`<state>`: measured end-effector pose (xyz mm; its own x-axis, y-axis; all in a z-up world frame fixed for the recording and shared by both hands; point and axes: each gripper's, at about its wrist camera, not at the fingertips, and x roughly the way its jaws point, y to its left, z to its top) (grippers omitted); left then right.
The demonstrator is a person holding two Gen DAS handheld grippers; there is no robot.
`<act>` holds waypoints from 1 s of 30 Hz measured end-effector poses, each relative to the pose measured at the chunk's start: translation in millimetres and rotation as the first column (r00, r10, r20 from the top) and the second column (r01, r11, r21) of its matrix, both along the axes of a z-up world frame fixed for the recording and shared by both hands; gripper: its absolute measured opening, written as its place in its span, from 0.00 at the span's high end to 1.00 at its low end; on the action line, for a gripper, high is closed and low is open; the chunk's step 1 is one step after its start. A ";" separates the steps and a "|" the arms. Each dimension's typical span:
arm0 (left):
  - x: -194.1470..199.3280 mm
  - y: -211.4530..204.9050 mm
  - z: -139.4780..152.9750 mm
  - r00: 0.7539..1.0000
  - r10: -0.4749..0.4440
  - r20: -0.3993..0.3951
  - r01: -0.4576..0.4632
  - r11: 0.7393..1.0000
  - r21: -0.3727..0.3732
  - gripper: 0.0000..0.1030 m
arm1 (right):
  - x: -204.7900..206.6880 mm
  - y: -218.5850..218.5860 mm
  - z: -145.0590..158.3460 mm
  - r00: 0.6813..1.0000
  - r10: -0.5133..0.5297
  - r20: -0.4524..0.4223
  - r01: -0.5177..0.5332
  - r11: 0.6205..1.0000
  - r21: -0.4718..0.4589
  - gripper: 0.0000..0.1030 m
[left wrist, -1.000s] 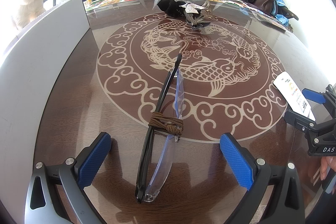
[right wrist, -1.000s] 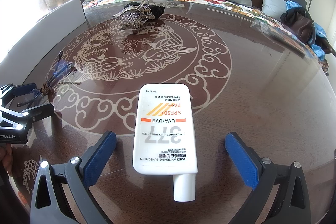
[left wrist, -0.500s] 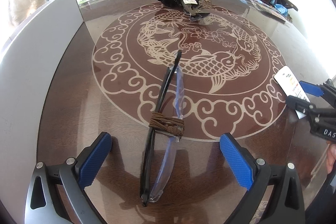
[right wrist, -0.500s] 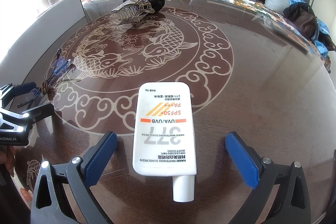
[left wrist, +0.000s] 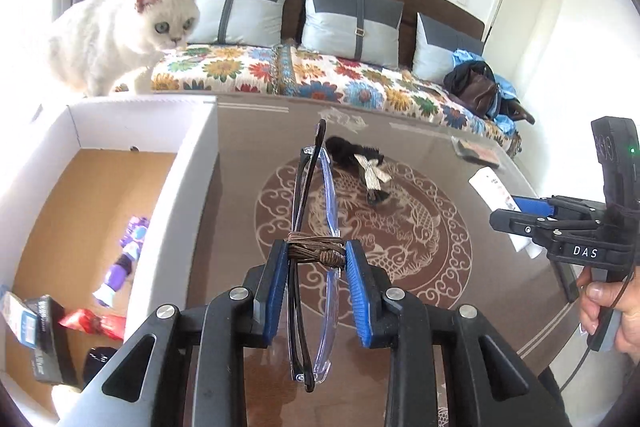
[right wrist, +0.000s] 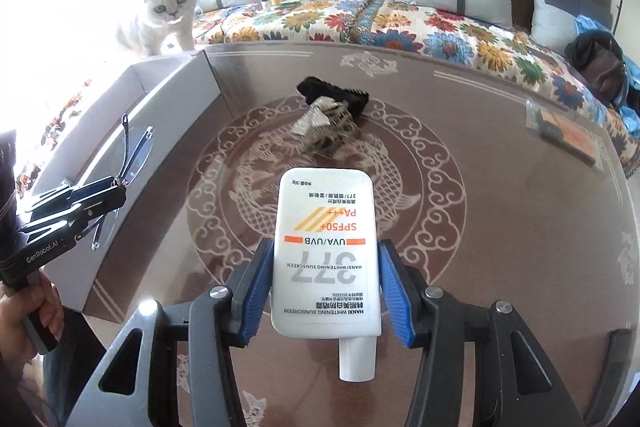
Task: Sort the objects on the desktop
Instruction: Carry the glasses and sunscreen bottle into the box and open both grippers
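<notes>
Glasses and sunscreen both gripped above the table

Glasses [left wrist: 316,251], folded, with a brown cord [left wrist: 316,253] wound around their middle, are pinched between the blue pads of the left gripper [left wrist: 316,287], which is pressed together on them at the cord. They are lifted off the table [left wrist: 460,307], their long axis pointing away from the camera, and they hang just beside the white wall of the cardboard box [left wrist: 188,211]. In the right wrist view the same glasses [right wrist: 132,163] stick up from the left gripper [right wrist: 116,193] against the box's outer side.

A white sunscreen tube [right wrist: 326,255] is clamped between the pads of the right gripper [right wrist: 326,291], cap toward the camera and printed label facing up. From the left wrist view the right gripper [left wrist: 516,215] shows side-on with the tube's [left wrist: 494,189] end poking out past it.

Inside the box lie a purple toy [left wrist: 124,259], a red wrapper [left wrist: 94,323] and a dark carton [left wrist: 40,335]. On the table's fish medallion sits a black hair clip with a silver bow [right wrist: 328,111], well apart from both grippers. A flat packet [right wrist: 568,135] rests near the far right edge. Behind the table, a white cat [left wrist: 124,39] stands at the box's far rim, in front of a sofa with a floral cover [right wrist: 360,19].
</notes>
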<state>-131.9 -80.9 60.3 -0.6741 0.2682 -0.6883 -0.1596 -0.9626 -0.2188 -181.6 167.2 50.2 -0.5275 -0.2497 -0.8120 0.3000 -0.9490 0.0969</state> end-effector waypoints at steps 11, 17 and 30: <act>-34.1 -183.2 20.3 0.953 0.293 0.081 -0.286 0.954 -0.095 0.72 | -55.0 -249.2 79.3 0.964 0.254 -0.076 -0.262 0.956 -0.130 0.50; -29.5 -230.6 -34.2 0.869 0.456 0.189 -0.409 0.880 -0.242 0.24 | -59.5 -357.3 44.2 0.946 0.324 -0.004 -0.323 0.941 -0.105 0.32; 21.3 -186.9 -40.3 0.906 0.399 0.143 -0.376 0.913 -0.160 0.17 | -20.4 -309.3 6.1 0.928 0.367 -0.059 -0.368 0.930 -0.003 0.13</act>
<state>-110.6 -267.7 20.0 -0.5780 -0.0867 -0.8114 0.2602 -0.9620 -0.0826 -202.0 -142.1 56.3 -0.4416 -0.4461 -0.7785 0.6330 -0.7698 0.0821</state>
